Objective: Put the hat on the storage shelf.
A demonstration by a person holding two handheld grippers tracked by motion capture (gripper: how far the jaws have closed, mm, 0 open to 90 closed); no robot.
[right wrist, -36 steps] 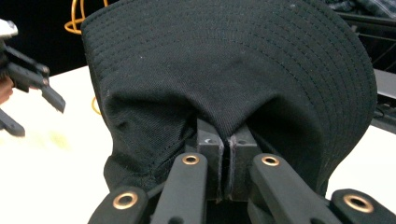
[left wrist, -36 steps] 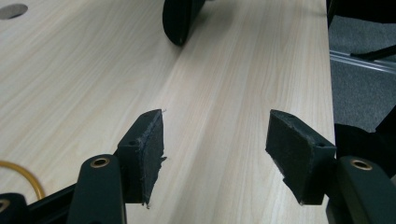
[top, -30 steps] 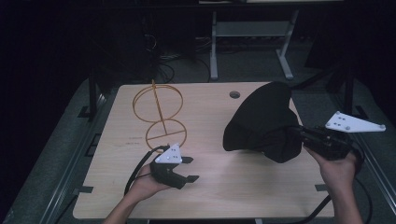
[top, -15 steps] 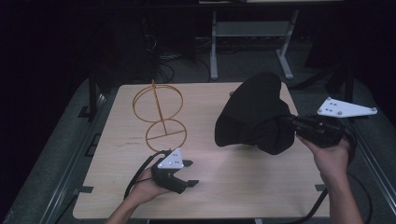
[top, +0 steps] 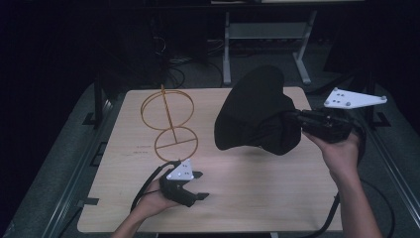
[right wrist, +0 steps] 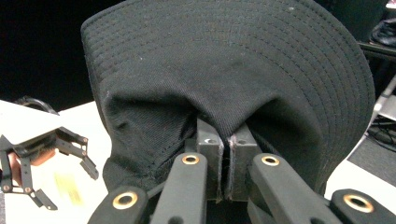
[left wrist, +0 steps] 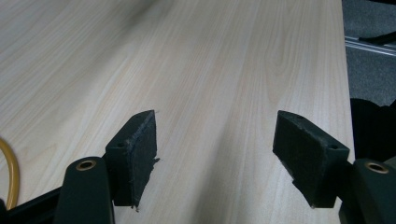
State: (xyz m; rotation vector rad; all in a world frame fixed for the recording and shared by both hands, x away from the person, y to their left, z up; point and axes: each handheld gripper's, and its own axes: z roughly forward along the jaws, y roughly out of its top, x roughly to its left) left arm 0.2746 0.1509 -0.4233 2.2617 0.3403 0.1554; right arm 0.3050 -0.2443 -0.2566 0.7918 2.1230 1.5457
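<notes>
A black cap (top: 252, 114) hangs in the air over the right half of the wooden table (top: 257, 188). My right gripper (top: 292, 121) is shut on the cap's edge, and in the right gripper view its jaws (right wrist: 229, 144) pinch the fabric of the cap (right wrist: 224, 60) with the brim arching above. A gold wire stand (top: 168, 124) with two rings stands upright at the table's left middle. My left gripper (top: 200, 186) rests on the table just in front of the stand. Its jaws (left wrist: 217, 154) have just been opening and hold nothing. A sliver of gold wire (left wrist: 9, 172) shows at the left edge.
Behind the table stands a metal frame (top: 262, 34) with cables on the dark floor. Black rails run along the table's left side (top: 94, 148). Bare wood lies in front of the cap and to the right of the left gripper.
My right gripper has carried the cap up and leftward, toward the middle of the table. The left hand has stayed in place.
</notes>
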